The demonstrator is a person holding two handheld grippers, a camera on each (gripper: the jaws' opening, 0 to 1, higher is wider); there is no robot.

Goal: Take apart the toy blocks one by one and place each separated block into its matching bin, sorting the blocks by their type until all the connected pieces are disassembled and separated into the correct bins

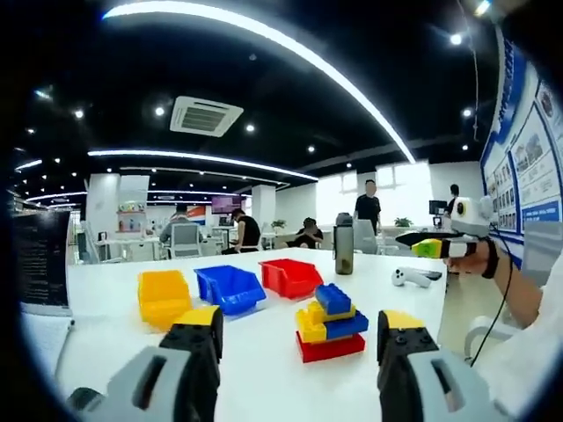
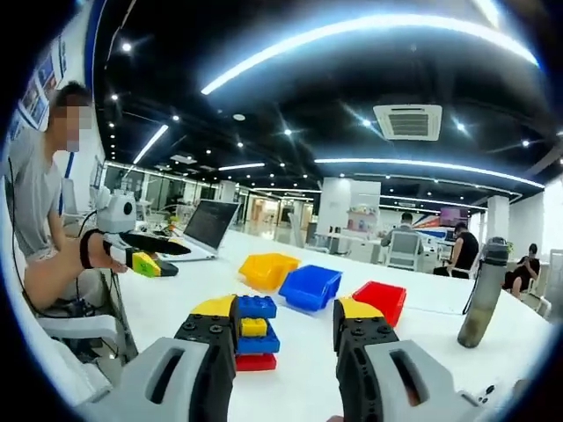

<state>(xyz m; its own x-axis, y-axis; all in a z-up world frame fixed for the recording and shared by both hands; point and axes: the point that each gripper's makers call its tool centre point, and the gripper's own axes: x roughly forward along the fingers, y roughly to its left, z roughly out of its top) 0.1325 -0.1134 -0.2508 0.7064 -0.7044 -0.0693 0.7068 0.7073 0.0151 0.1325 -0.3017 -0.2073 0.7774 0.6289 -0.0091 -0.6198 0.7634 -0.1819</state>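
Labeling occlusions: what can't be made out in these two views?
- Block stack, right gripper view: its left side hidden behind the right gripper's jaw.
- Bin interiors, yellow bin, blue bin, red bin: low angle, walls hide the floors.
- Wall posters, left gripper view: cut by edge, text too small.

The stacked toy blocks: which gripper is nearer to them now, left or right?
Right. The right gripper frames the block stack between its open jaws; the left gripper sits farther back from it.

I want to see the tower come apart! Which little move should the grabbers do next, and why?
Probably bring the open right gripper forward around the block stack, since the blocks are all joined, the stack sits between its jaws, and the yellow bin, blue bin and red bin look empty.
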